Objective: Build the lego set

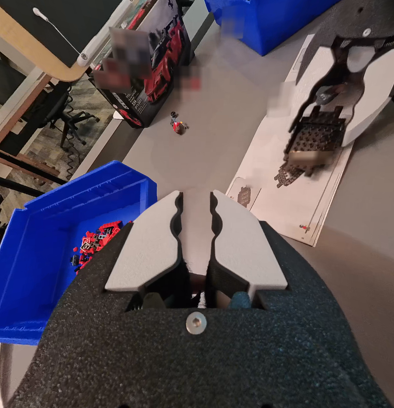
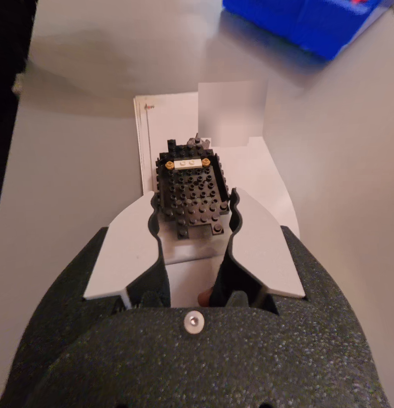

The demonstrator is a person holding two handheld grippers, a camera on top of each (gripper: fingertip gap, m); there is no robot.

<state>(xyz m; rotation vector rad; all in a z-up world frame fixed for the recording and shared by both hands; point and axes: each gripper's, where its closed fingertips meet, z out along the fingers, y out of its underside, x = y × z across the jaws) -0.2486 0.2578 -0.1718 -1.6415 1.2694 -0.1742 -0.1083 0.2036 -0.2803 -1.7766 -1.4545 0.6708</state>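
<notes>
black brick build [image 2: 191, 194] | gripped by right claw [image 2: 192, 199] | over white booklet [image 2: 269, 187]

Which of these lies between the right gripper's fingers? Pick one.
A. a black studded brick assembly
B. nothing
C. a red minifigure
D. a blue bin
A: the black brick assembly sits between the right gripper's fingers, above the white instruction booklet.
</notes>
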